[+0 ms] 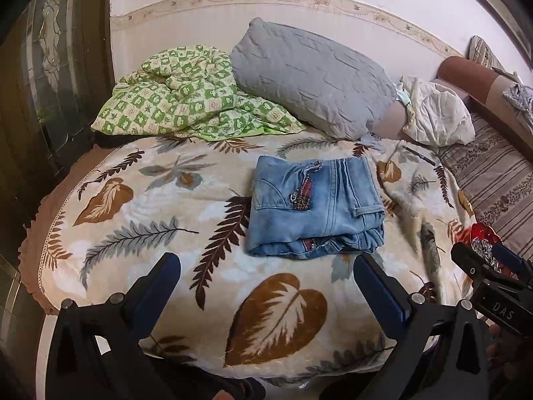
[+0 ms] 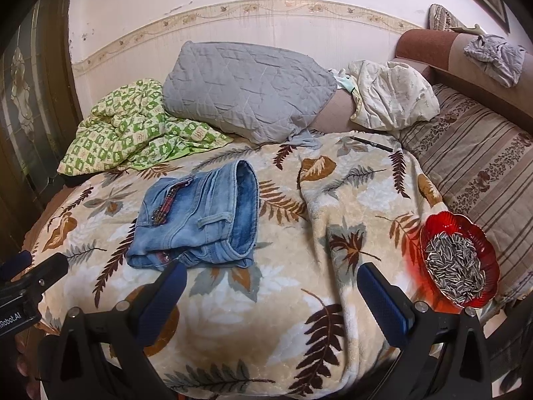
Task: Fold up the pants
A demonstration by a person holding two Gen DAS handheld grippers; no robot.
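Light blue jeans [image 1: 314, 205] lie folded into a compact bundle on the leaf-print blanket [image 1: 160, 200]; in the right wrist view the jeans [image 2: 196, 220] sit left of centre with the waistband layers at the near edge. My left gripper [image 1: 266, 266] is open, hanging just short of the bundle's near edge with nothing between its fingers. My right gripper [image 2: 271, 276] is open too, near the bundle's lower right corner and empty. The right gripper [image 1: 483, 260] also shows at the right edge of the left wrist view.
A red glass dish of sunflower seeds [image 2: 458, 263] sits at the blanket's right edge. A grey quilted pillow [image 2: 246, 90], a green checked quilt [image 2: 133, 126], a cream cloth bundle [image 2: 393, 93] and a black pen [image 2: 371, 144] lie behind. A striped mattress [image 2: 473, 166] lies right.
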